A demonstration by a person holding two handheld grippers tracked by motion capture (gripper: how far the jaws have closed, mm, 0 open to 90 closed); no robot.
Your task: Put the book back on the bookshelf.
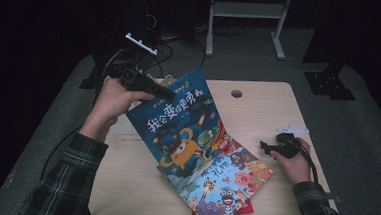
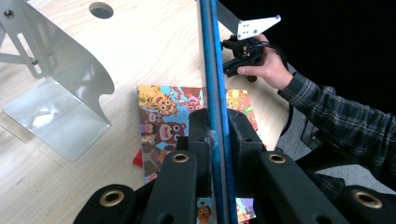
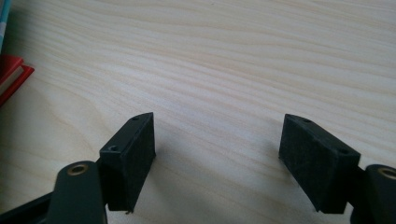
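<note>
Already lifted: the left hand-held gripper (image 1: 165, 92) is clenched on the top edge of a blue picture book (image 1: 180, 122), holding it tilted up at the left-centre of the worktop (image 1: 259, 104). Its lower corner stands on a second, multicoloured picture book (image 1: 229, 182) lying flat at the near edge over a red book (image 3: 11, 74). Placement appears still to come; a metal bookend (image 2: 60, 107) stands nearby. The right hand-held gripper (image 3: 219, 161) rests released on bare wood, right. The blue cover bears cartoon monsters and large white characters.
</note>
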